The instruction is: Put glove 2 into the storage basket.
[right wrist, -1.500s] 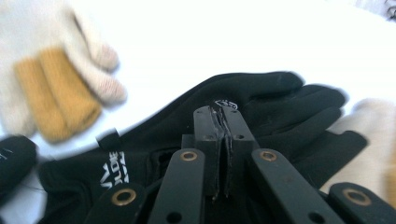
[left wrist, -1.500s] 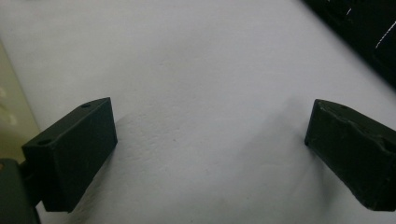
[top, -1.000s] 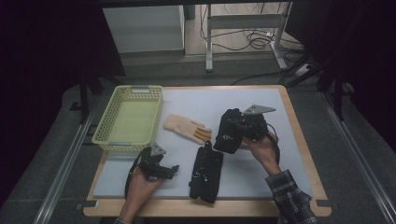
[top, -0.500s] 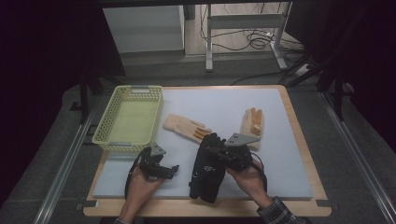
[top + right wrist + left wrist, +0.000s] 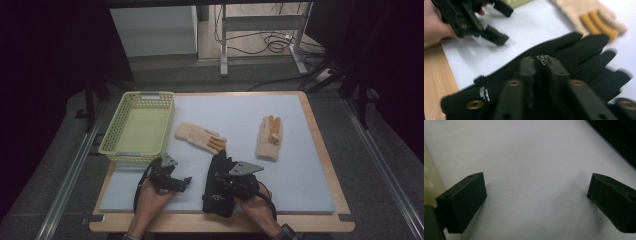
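A black glove (image 5: 217,200) lies near the mat's front edge, fingers pointing away from me. My right gripper (image 5: 221,187) rests on top of it. In the right gripper view its jaws (image 5: 541,62) stand a narrow gap apart over the black glove (image 5: 574,47), with glove fabric between the tips; they have just been opening. My left gripper (image 5: 182,181) sits to the left on the bare mat, wide open and empty (image 5: 536,202). Two beige gloves with orange fingers lie farther back, one (image 5: 200,136) mid-mat and one (image 5: 269,137) to the right.
A yellow mesh basket (image 5: 107,145) stands at the back left of the white mat (image 5: 300,185), just beyond my left gripper. The wooden table edge (image 5: 225,224) runs along the front. From the right gripper view, the left gripper (image 5: 499,22) and a beige glove (image 5: 584,12) lie ahead.
My right gripper carried a black glove from the right side to the front, down onto the black glove lying there. That uncovered the right beige glove. The left gripper stayed still.
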Available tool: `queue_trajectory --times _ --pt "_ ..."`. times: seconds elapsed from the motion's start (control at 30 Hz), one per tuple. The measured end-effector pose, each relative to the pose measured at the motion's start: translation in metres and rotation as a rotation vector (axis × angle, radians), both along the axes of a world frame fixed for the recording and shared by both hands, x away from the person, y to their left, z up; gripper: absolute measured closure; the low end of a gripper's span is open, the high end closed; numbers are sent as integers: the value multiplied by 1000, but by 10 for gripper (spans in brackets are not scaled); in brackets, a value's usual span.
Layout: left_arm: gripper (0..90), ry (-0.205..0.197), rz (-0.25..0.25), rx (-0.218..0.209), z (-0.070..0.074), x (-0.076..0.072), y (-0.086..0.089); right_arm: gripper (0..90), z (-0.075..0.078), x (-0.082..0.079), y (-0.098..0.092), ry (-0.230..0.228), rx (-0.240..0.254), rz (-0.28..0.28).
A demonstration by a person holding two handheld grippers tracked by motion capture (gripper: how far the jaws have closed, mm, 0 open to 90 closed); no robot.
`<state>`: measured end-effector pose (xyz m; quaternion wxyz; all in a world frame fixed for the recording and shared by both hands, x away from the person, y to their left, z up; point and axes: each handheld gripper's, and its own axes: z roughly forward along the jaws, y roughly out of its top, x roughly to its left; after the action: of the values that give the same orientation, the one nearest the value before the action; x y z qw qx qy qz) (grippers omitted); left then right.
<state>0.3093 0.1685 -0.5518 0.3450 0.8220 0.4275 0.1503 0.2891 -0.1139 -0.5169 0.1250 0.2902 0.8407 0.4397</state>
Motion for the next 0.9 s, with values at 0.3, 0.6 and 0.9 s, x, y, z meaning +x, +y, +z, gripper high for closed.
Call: queue_trajectory --times 0.3,0.6,0.9 --pt "23 0 0 -1 0 0 0 546 17 5 -16 -28 12 7" --pt "36 -7 -6 4 1 -2 1 804 10 9 -60 25 -20 5" --pt "37 -1 -25 2 0 -14 15 879 -10 -6 -69 121 8 100"
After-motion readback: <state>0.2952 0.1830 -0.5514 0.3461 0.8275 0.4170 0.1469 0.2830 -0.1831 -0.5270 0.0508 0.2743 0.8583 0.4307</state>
